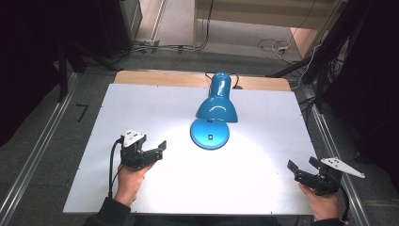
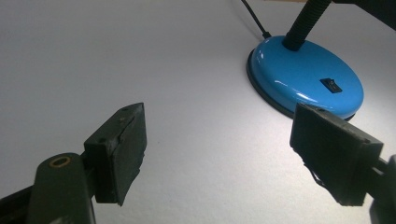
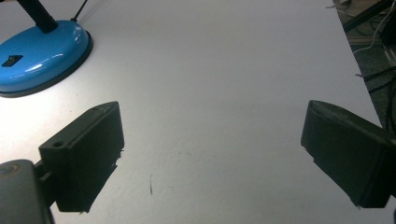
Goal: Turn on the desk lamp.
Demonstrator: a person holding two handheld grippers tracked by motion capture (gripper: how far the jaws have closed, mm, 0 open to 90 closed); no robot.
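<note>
The blue desk lamp (image 1: 212,115) stands toward the far middle of the white table (image 1: 141,103), its round base (image 1: 210,133) flat on the surface, a small black rocker switch (image 1: 210,137) on the near part of the base, and its shade (image 1: 216,109) tipped down over the base so that a bright pool of light falls on the table in front of it. A black flexible neck (image 2: 306,21) rises from the back of the base, and a thin black cord (image 2: 254,18) runs away behind it toward the far edge. My left gripper (image 1: 157,149) sits to the near left of the lamp, jaws spread wide with nothing between them, pointing toward the base (near it, but apart from it); in the left gripper view the base lies just beyond my right-hand jaw. My right gripper (image 1: 301,165) rests at the near right corner of the table, well apart from the lamp, its jaws likewise gaping and empty; in the right gripper view the base sits far off at the upper left. My left hand (image 1: 131,179) and right hand (image 1: 322,202) each hold a gripper from the near edge.
</note>
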